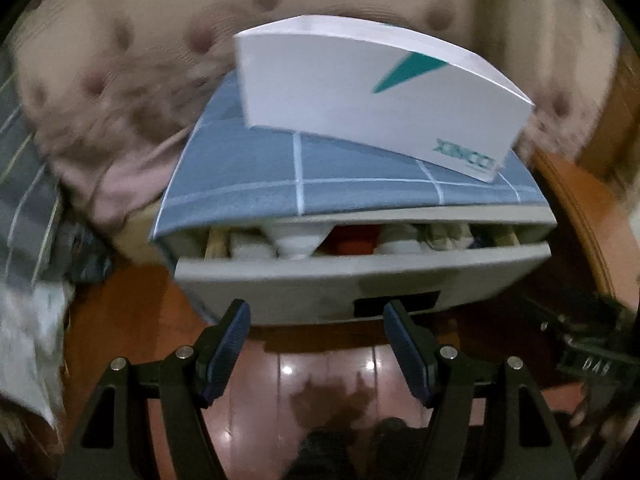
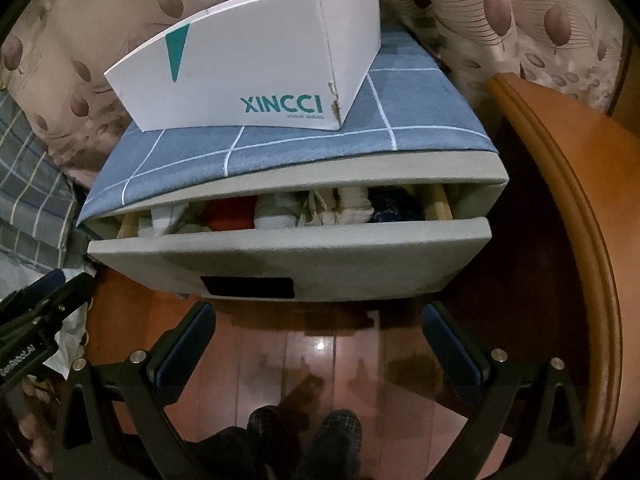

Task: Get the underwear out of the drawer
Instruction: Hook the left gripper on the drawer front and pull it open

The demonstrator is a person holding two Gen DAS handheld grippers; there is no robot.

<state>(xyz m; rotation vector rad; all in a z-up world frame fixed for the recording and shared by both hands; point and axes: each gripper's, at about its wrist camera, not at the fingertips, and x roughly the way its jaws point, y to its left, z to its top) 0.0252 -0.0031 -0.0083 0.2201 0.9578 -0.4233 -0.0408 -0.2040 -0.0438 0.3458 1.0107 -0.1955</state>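
Note:
A grey bedside cabinet has its top drawer (image 1: 344,276) (image 2: 288,252) pulled partly out. Folded garments fill the slot: a red piece (image 2: 232,210) (image 1: 356,240), white pieces (image 2: 276,212) and a dark blue piece (image 2: 394,204). The drawer front has a dark handle recess (image 2: 248,286) (image 1: 396,302). My left gripper (image 1: 316,312) hangs open just in front of the drawer, nothing between its fingers. Over the floor below the drawer front, my right gripper (image 2: 320,316) is also open and empty. Each gripper shows at the edge of the other's view.
A white XINCCI shoebox (image 2: 248,68) (image 1: 372,92) sits on the blue checked cloth (image 2: 280,148) covering the cabinet. Wooden furniture (image 2: 568,208) curves close on the right. Plaid bedding (image 2: 32,184) lies left. A leaf-patterned curtain hangs behind. A person's slippered feet (image 2: 304,436) stand on the wooden floor.

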